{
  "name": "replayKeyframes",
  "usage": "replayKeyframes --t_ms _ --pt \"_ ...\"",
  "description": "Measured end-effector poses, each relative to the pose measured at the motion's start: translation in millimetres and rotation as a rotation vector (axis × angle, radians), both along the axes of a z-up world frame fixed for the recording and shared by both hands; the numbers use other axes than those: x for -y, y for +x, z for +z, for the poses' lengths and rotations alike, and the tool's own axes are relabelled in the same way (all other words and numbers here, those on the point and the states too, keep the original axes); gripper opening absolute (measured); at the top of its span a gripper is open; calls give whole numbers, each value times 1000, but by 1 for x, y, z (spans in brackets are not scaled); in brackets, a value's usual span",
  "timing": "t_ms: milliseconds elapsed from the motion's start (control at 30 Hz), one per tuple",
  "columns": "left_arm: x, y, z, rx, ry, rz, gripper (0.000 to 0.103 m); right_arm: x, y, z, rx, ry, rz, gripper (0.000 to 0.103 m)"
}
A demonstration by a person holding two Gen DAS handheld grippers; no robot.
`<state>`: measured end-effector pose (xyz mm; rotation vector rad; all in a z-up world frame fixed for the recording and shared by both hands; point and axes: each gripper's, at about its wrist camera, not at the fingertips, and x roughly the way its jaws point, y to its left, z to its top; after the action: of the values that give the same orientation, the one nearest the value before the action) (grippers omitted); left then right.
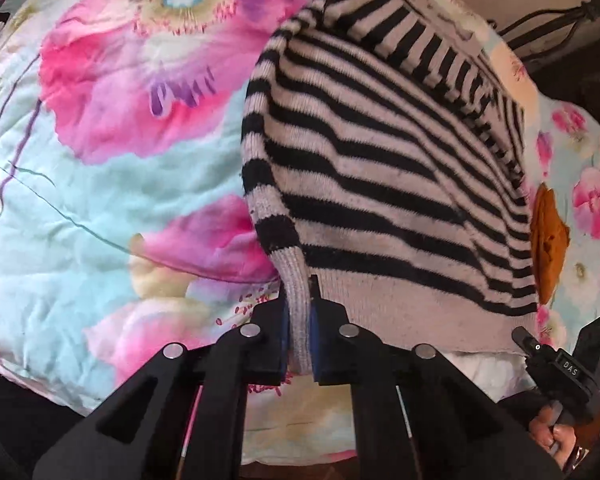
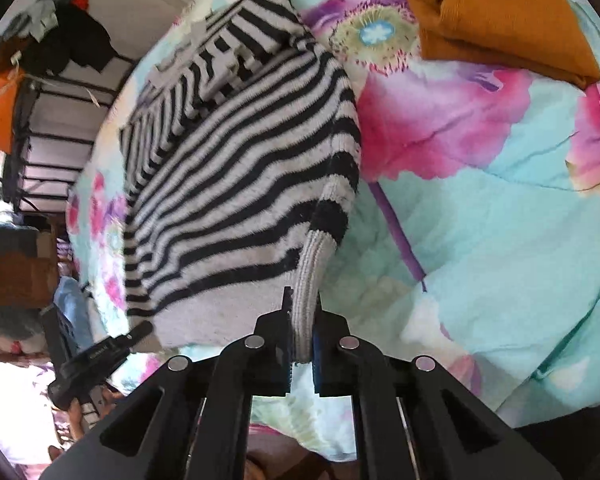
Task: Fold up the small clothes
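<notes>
Striped sweater (image 1: 380, 168) (black-and-white), partly folded

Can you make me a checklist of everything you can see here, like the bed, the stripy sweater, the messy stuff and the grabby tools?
Surface: floral quilt, wrinkled.
Job's things: striped sweater lying partly folded on the quilt; folded mustard garment apart from it.
Clutter: nothing seen on the quilt.
Grippers: left tool shut on the sweater's ribbed hem; right tool shut on the ribbed hem at the other corner.
Cables: nothing seen.
Surroundings: metal rack with piled clothes beyond the bed.
</notes>
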<state>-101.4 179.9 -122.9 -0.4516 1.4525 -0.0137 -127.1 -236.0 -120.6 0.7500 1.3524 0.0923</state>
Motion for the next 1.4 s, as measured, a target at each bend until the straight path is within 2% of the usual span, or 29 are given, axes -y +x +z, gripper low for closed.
replayKeyframes --t_ms 200,367,700,767,900,1167,1400 --pt "-4 9 27 76 -35 15 7 7 6 21 72 85 -44 7" --pt "4 27 49 138 -28 -16 7 9 21 38 119 128 -56 7" --pt "-14 77 73 206 -46 -2 7 18 77 67 189 158 -73 7" --pt "-13 92 77 226 -52 -2 7 19 93 70 197 155 -76 7" --pt "-5 119 83 266 -4 -17 7 19 123 74 220 141 -81 7" --pt "4 189 97 351 29 1 7 12 198 89 306 57 -72 7" --pt "3 246 92 376 37 21 7 8 269 77 322 5 -81 7"
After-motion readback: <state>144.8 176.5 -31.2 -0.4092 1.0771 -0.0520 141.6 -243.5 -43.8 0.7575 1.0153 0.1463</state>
